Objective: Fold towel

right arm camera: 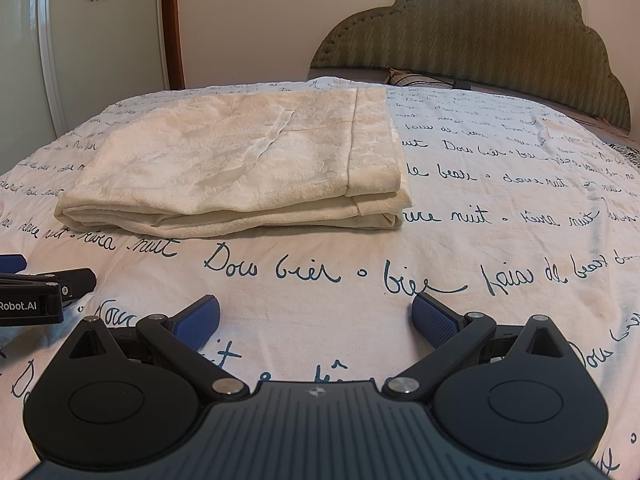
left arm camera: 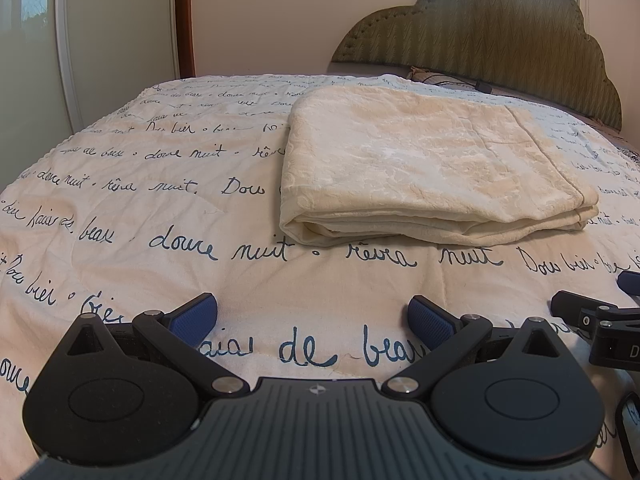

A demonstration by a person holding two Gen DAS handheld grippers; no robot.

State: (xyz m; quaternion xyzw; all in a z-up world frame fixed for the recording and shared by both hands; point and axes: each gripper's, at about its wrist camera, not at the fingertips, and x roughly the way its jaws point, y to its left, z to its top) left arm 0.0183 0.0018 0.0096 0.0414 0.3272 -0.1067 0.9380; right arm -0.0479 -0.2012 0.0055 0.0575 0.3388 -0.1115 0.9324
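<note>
1. Nearest the left wrist camera, the left gripper [left arm camera: 313, 317] hovers low over the bedspread [left arm camera: 120, 208]; its blue-padded fingers [left arm camera: 192, 318] are spread wide apart and hold nothing.
2. At 3 o'clock in that same view, part of the right gripper shows at the frame edge, just beside the left one.
3. Seen from its own camera, the right gripper [right arm camera: 316, 316] also has its fingers [right arm camera: 434, 322] spread wide, with only printed bedspread [right arm camera: 500, 280] between them.
4. From the right wrist view, the left gripper's black body sits at 9 o'clock, just above the fabric.
5. Ahead of both grippers lies the towel [left arm camera: 432, 168], cream-coloured, folded into a thick rectangle of several layers and resting flat on the bed.
6. From the left wrist view the towel sits toward 1 o'clock; from the right wrist view the towel [right arm camera: 240, 168] sits toward 11 o'clock, so it lies between the two lines of sight.
7. Neither gripper touches the towel; a strip of bedspread with dark cursive lettering separates them from its near folded edge.
8. At 12 o'clock beyond the towel stands a green scalloped headboard [left arm camera: 500, 36].
</note>
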